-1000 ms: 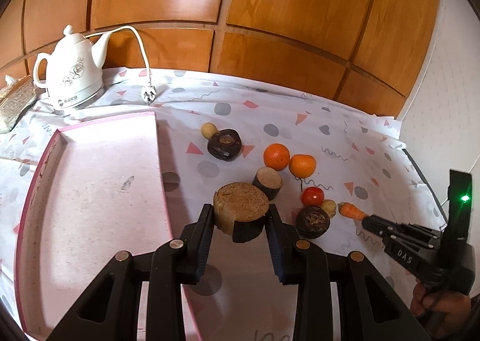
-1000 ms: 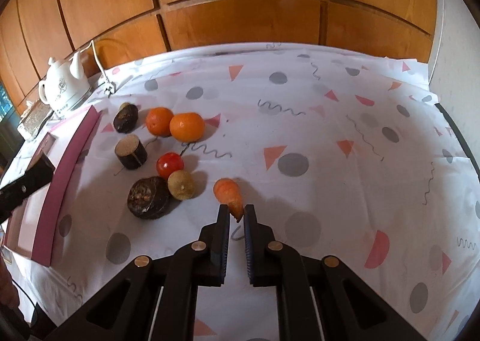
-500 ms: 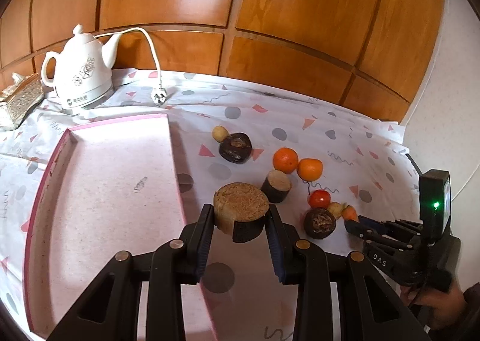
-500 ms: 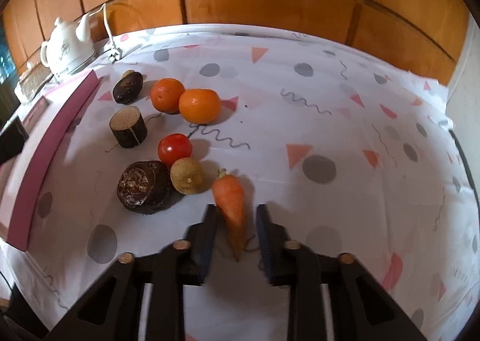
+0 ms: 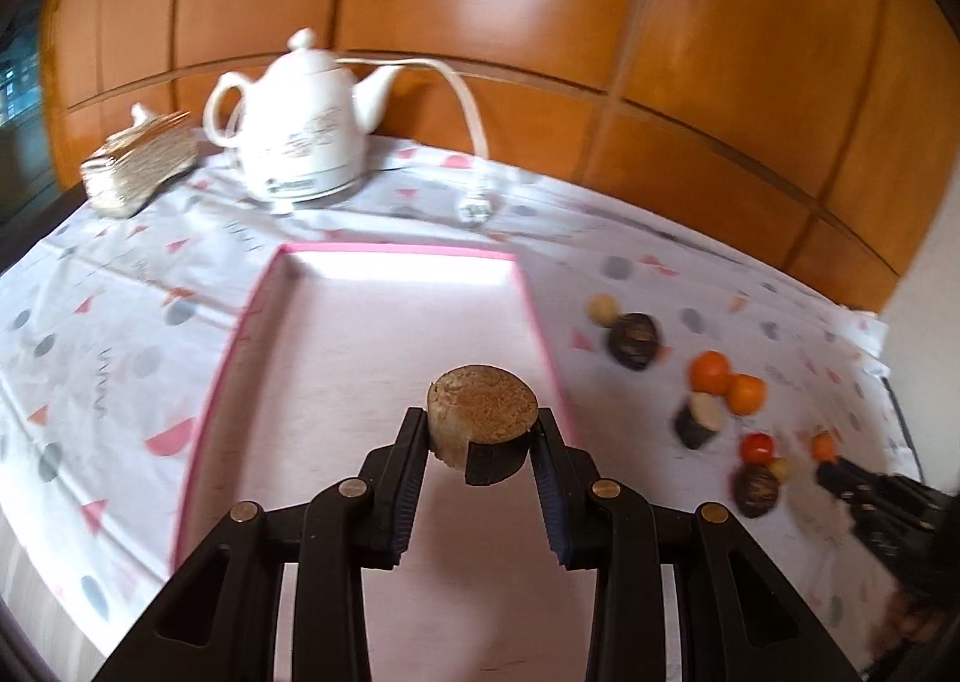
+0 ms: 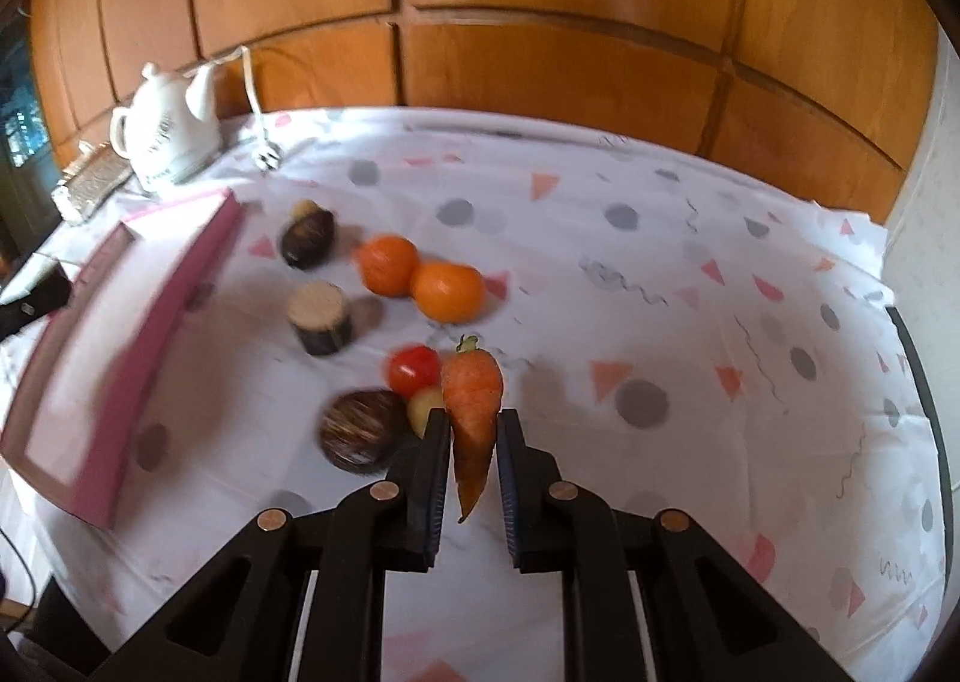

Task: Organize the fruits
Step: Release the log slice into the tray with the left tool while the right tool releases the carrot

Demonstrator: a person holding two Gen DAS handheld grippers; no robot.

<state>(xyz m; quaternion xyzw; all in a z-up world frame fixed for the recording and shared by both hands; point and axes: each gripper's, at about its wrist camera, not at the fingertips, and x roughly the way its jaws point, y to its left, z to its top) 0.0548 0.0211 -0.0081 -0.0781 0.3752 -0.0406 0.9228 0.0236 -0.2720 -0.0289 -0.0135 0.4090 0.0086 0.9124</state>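
Observation:
My left gripper (image 5: 480, 430) is shut on a brown round cut piece with a dark rind (image 5: 483, 421) and holds it above the pink tray (image 5: 384, 322). My right gripper (image 6: 473, 424) is shut on a small carrot (image 6: 473, 406), lifted off the cloth, tip pointing back toward me. On the cloth lie two oranges (image 6: 420, 274), a red tomato (image 6: 413, 370), a similar cut piece (image 6: 318, 316), two dark round fruits (image 6: 360, 430) (image 6: 307, 238) and a small yellowish fruit (image 6: 427, 404). The right gripper also shows in the left wrist view (image 5: 840, 472).
A white kettle (image 5: 300, 129) with its cord and plug (image 5: 477, 211) stands behind the tray. A patterned tissue box (image 5: 141, 162) sits at the far left. A wooden panelled wall backs the table. The tray's side wall (image 6: 174, 322) stands left of the fruits.
My left gripper has swung left with the cut piece and is now over the tray. My right gripper has closed on the carrot and lifted it.

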